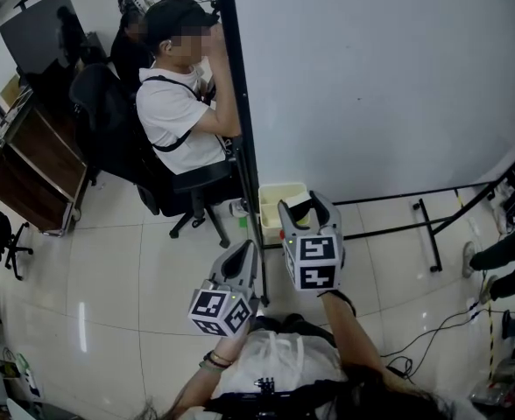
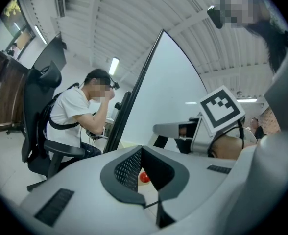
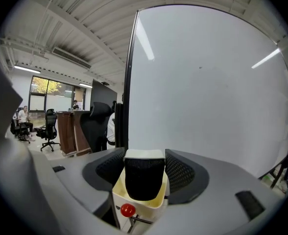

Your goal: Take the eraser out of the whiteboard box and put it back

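Observation:
The eraser (image 3: pixel 144 176), black felt with a white back, stands upright between my right gripper's (image 3: pixel 144 161) pads, which press on both its sides. It hangs in the mouth of the cream whiteboard box (image 3: pixel 135 202), its lower end inside the rim. In the head view the right gripper (image 1: pixel 303 206) points at the box (image 1: pixel 271 201) at the foot of the whiteboard (image 1: pixel 371 77). My left gripper (image 1: pixel 244 252) hovers lower left of it, level, jaws together and holding nothing. In the left gripper view the fingertips of the left gripper (image 2: pixel 142 148) meet.
A person (image 1: pixel 174 103) sits on an office chair just left of the whiteboard's black edge post (image 1: pixel 240 129). A red knob (image 3: pixel 128 210) sticks out below the box. The stand's legs (image 1: pixel 428 230) and cables (image 1: pixel 433 331) lie on the tiled floor at the right.

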Tool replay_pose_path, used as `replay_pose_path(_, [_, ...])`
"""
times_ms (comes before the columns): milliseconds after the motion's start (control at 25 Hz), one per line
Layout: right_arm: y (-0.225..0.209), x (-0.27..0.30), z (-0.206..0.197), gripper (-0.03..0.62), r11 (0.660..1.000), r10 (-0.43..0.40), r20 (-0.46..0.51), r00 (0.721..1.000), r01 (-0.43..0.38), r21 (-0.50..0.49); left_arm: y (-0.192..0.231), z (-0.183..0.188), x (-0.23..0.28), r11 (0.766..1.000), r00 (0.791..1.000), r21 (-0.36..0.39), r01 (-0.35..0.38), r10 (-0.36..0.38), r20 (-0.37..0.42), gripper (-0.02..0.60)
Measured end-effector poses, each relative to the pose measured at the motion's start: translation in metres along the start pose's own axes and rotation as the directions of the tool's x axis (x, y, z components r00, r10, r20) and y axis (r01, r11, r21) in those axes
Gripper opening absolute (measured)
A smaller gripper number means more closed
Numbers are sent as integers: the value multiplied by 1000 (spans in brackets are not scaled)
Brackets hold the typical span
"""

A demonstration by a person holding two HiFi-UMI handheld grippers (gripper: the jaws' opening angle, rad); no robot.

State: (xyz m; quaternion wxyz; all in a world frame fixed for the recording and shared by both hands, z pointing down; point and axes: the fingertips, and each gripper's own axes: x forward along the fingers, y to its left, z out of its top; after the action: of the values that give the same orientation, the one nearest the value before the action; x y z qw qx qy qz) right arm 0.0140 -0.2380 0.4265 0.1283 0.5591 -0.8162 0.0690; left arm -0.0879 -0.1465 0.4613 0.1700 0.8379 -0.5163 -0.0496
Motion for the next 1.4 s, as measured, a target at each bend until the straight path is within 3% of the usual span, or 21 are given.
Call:
replay_pose_path(200, [5,26,-44,286,1000,-9,-84,996,11,22,2,2,-2,1000,1000,-2,-10,10,6,-14])
replay_pose_path(440, [2,44,-74,341,998,22,-138,990,-13,59,7,3,-6,1000,1000,-9,-25,25,11,-14])
replay_pose_path(600, [0,14,-38,298,999,13,-33,999,-12,48,7,4,-9,1000,1000,-9,-27,28,12,-14])
replay_pose_path(720, [5,-21,3,298,995,41,57,998,-46,94,6,2,-8,1000,1000,-12,-27,27,6,-14])
replay_pose_path(880, [1,-47,7,290,987,40,77,996,-51,154,1,-1,-4,1000,1000,-10,-6,6,-2,-14])
replay_pose_path(960, [-6,-53,1,224,985,1,75,997,-14,170,-2,-2,-1,1000,1000,-7,5,-5,-5,-14])
replay_pose_path(1120, [-15,-60,-3,17,979,-52,80,995,35,201,-8,-3,1,1000,1000,-5,21,-21,-13,-14])
replay_pose_path(1400, [-6,-61,4,17,981,-19,85,996,2,195,-7,-3,0,1000,1000,-2,17,-17,-14,-14])
